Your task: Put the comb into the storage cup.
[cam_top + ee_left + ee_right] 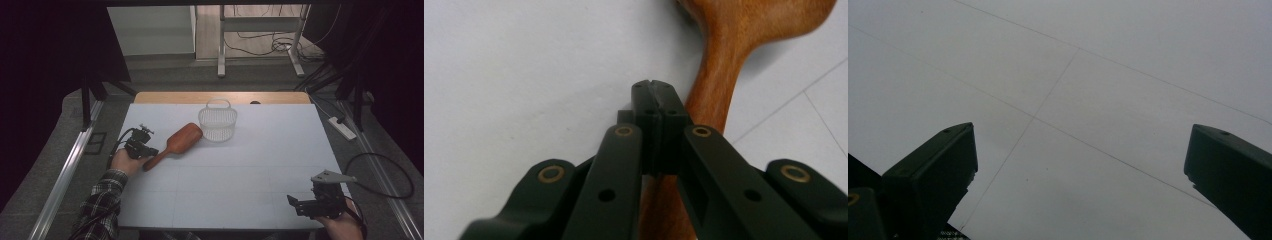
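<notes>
My left gripper (pixel 658 95) has its jaws pressed together with nothing between them, resting just beside the wooden brush (pixel 176 143) handle. The brush lies on the desk (pixel 250 170), its head touching the white basket (pixel 217 121). My right gripper (pixel 1080 165) hovers wide, empty, over bare desk.

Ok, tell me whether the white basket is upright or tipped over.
Upright: the white basket stands on the table with its handle on top and its rim level.
</notes>
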